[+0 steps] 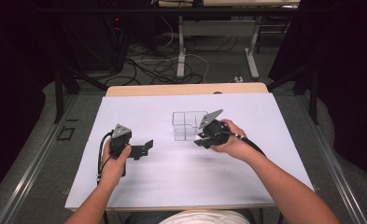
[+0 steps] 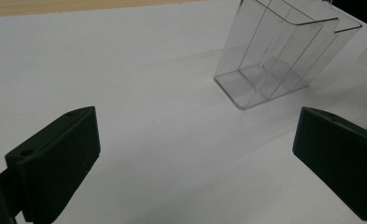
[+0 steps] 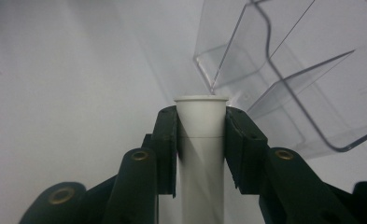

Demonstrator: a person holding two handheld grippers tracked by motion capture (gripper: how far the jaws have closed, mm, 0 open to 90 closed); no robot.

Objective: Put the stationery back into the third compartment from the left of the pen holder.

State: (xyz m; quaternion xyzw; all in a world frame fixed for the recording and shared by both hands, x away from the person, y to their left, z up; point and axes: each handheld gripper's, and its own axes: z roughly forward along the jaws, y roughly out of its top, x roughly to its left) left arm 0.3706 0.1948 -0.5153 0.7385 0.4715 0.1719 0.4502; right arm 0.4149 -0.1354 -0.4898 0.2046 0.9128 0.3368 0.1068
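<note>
A clear plastic container (image 1: pixel 187 124) with an inner divider stands upright in the middle of the white table (image 1: pixel 172 182). My right gripper (image 1: pixel 201 138) is right beside its near right side. In the right gripper view my right gripper (image 3: pixel 201 114) is shut on a white tube (image 3: pixel 202 140) with a flared rim, and the container (image 3: pixel 307 70) is just beyond and to the right. My left gripper (image 1: pixel 146 148) is held over the table to the container's left. Its jaws (image 2: pixel 195 126) stand wide open with nothing between them, facing the container (image 2: pixel 274 56).
A bare wooden strip (image 1: pixel 186 88) runs along the table's far edge. Beyond it are desk legs (image 1: pixel 181 51) and loose cables (image 1: pixel 158 65) on the floor. Dark frames stand at both sides.
</note>
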